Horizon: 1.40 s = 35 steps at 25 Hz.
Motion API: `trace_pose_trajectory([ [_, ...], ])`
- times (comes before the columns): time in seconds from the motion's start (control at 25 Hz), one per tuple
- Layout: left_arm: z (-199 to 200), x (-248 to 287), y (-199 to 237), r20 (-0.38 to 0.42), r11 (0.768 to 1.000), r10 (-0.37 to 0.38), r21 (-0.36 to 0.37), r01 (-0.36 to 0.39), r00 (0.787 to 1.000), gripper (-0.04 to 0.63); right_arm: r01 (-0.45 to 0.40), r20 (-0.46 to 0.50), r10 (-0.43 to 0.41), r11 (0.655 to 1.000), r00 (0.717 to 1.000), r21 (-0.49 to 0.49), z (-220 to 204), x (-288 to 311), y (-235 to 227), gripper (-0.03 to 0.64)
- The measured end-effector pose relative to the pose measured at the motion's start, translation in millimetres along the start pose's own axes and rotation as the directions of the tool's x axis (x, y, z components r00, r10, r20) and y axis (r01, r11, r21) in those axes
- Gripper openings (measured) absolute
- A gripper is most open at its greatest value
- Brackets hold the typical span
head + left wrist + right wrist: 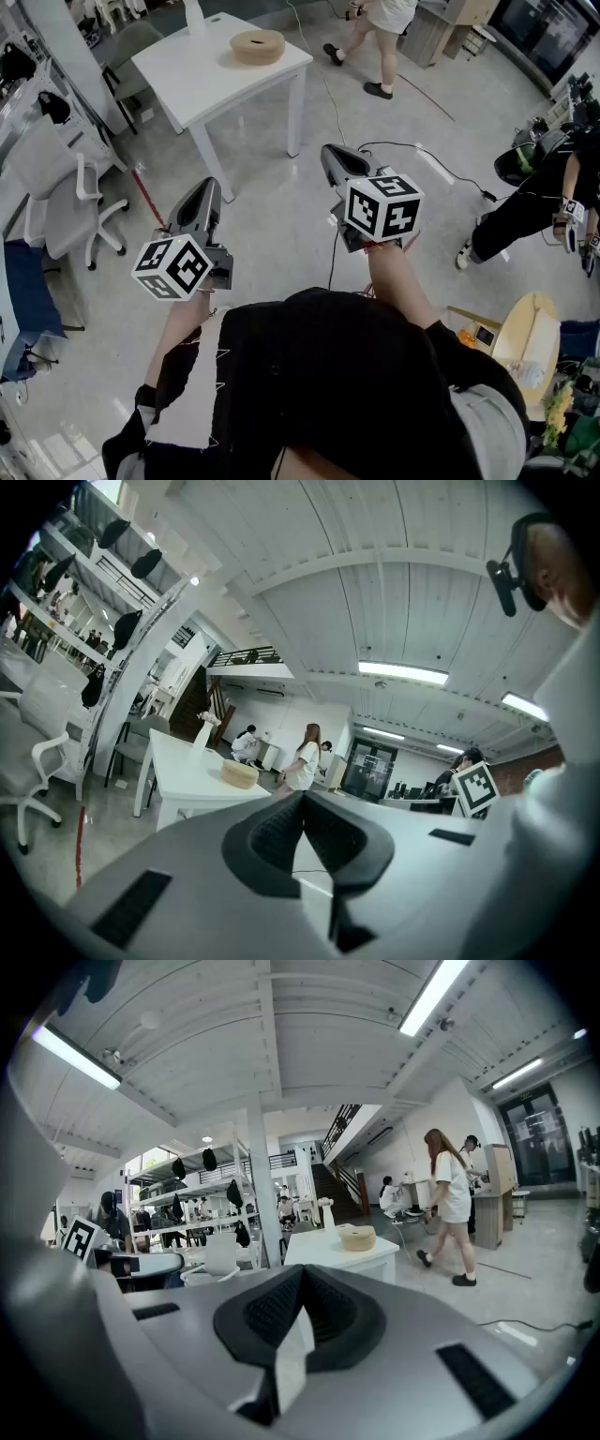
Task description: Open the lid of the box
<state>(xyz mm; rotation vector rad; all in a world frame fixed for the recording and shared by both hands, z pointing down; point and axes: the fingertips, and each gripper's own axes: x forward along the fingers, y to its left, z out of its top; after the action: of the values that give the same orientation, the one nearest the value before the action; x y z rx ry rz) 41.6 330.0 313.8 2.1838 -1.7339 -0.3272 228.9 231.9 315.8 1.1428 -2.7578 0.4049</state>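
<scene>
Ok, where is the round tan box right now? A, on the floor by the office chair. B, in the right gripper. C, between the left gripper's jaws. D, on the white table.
D: the round tan box sits on the white table, apart from the left gripper and the right gripper, both shut on nothing.

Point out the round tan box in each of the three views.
Head view: top, left of centre, the round tan box on the white table.
Left gripper view: left of centre, on that table.
Right gripper view: just right of centre, on the table.
Shared landmark: the white table beneath it.
</scene>
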Motion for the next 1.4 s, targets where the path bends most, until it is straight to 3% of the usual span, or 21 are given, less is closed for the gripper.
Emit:
trace_pose_trajectory([
  [0.52,-9,5,-8,-0.009,1.0,0.005,-0.021,-0.005,1.0,0.009,-0.007,-0.006,0.007,1.0,1.0,0.002,-3,-3,-9,0.003],
  [0.68,-15,2,-5,-0.03,1.0,0.014,-0.025,-0.015,0.999,0.009,-0.012,-0.009,0.012,0.999,1.0,0.048,-11,0,-10,0.003],
  [1.12,-22,37,45,-0.067,0.995,0.077,-0.062,-0.081,0.995,0.009,0.01,-0.075,-0.006,0.999,0.997,0.041,-24,49,-30,0.003],
  [1.4,3,91,78,-0.066,0.997,0.046,-0.057,-0.05,0.997,0.009,0.021,-0.096,-0.018,0.999,0.995,0.037,-6,107,-45,0.003],
])
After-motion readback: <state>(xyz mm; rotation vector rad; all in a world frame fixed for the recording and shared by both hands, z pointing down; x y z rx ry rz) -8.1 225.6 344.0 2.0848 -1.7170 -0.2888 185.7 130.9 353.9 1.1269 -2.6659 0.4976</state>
